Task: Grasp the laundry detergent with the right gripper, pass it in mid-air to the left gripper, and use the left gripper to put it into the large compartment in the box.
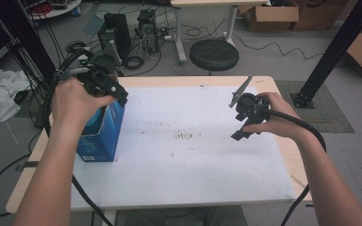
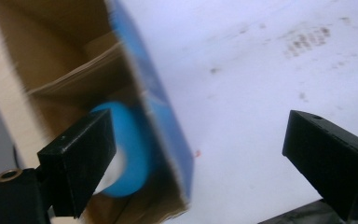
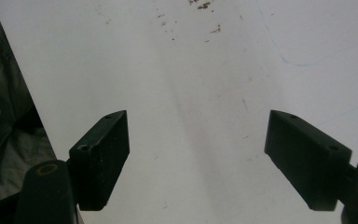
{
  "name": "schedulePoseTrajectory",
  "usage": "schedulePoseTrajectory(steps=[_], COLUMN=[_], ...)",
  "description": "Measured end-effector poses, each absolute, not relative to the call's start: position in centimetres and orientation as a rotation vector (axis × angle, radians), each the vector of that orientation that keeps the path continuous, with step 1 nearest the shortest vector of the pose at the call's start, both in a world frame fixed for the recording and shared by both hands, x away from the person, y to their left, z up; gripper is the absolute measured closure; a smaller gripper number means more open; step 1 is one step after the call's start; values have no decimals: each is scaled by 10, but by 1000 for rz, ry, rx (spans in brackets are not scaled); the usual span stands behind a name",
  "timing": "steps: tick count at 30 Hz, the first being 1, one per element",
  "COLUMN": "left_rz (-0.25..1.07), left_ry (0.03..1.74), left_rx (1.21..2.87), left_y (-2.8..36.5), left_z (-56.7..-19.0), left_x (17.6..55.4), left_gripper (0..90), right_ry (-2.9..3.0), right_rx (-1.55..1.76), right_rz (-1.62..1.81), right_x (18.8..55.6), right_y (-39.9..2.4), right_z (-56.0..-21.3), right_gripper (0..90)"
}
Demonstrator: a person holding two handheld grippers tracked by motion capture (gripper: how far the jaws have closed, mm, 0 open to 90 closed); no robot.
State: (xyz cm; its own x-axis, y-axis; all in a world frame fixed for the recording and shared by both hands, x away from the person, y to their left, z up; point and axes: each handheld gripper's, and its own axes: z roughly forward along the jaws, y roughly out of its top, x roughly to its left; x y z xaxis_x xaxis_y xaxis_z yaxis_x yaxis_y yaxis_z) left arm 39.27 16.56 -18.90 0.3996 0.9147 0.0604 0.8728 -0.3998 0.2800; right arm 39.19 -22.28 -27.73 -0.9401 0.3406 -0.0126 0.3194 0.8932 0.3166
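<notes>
A blue cardboard box (image 1: 102, 134) stands open-topped at the left edge of the white mat (image 1: 188, 165). Inside it lies a blue and white roll-like object (image 2: 126, 149), seen from above in the left gripper view against the brown inner walls of the box (image 2: 163, 107). My left gripper (image 1: 114, 93) hovers above the box's top, jaws wide apart with nothing pressed between them. My right gripper (image 1: 241, 134) is held over the right side of the mat, open, and its pads (image 3: 103, 156) frame only bare mat (image 3: 196, 93).
The mat (image 2: 261, 70) carries a dark smudged patch (image 1: 185, 136) near its middle. Beyond the far table edge are a black stool (image 1: 214, 54), computer cases (image 1: 115, 35) and cables. A black frame post (image 1: 332, 52) rises at the right.
</notes>
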Motion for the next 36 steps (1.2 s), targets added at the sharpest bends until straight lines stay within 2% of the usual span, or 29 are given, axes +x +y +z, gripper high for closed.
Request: schedulePoseTrajectory(steps=[10,20,36], left_rz=[238,168,135], left_ry=[1364,1141,1050], left_rx=[2522,2610,2702], left_y=[116,65,33], left_z=[-200,-236,-270], left_x=[389,388,388], left_gripper=[35,1,1], right_ry=[2985,2990,2989], right_rx=[517,516,519], right_rz=[509,528,522], right_x=[389,386,385], right_y=[-225,-223,-227], right_z=[-270,-264,-262], right_gripper=[208,201,202])
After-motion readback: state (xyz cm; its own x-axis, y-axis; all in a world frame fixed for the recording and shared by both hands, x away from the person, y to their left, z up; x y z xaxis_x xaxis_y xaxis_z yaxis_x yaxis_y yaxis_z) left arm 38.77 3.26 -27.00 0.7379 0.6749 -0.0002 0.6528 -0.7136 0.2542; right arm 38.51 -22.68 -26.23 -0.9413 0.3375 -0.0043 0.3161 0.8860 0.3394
